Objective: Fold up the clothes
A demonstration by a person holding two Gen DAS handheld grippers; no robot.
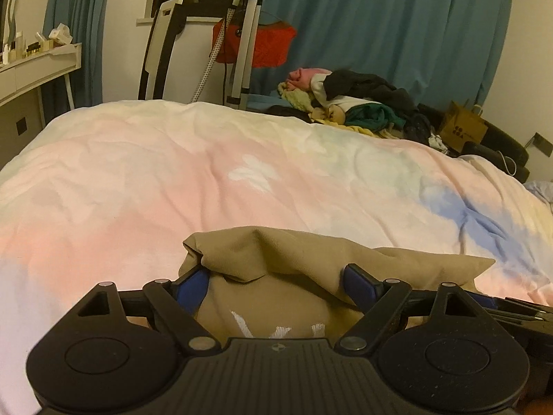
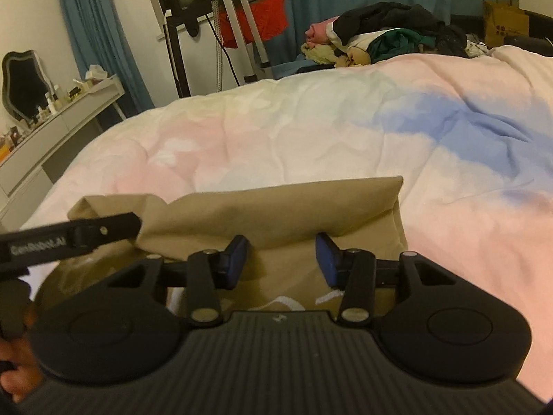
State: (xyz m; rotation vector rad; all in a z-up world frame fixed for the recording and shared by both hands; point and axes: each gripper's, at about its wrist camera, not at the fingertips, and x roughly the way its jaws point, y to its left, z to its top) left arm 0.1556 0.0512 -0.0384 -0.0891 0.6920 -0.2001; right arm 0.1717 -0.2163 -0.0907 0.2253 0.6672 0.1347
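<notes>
Right now the tan garment [image 2: 276, 214] lies at the near edge of the bed [image 1: 242, 159], bunched, with a fold ridge running left to right across both views and white lettering showing on the near part (too cut off to read). Its long axis runs left-right, straight across the line of both tools. The left gripper [image 1: 276, 276] sits over the left part of the cloth, its blue fingers [image 1: 193, 285] spread apart with fabric heaped between and over them; I cannot tell whether anything is pinched. The right gripper [image 2: 281, 256] hangs over the right part, its fingers [image 2: 326, 257] also apart and level, closing on nothing. Both tools point toward the far side, side by side and close together. A pile of clothes [image 1: 359, 103] waits well apart at the far right.
</notes>
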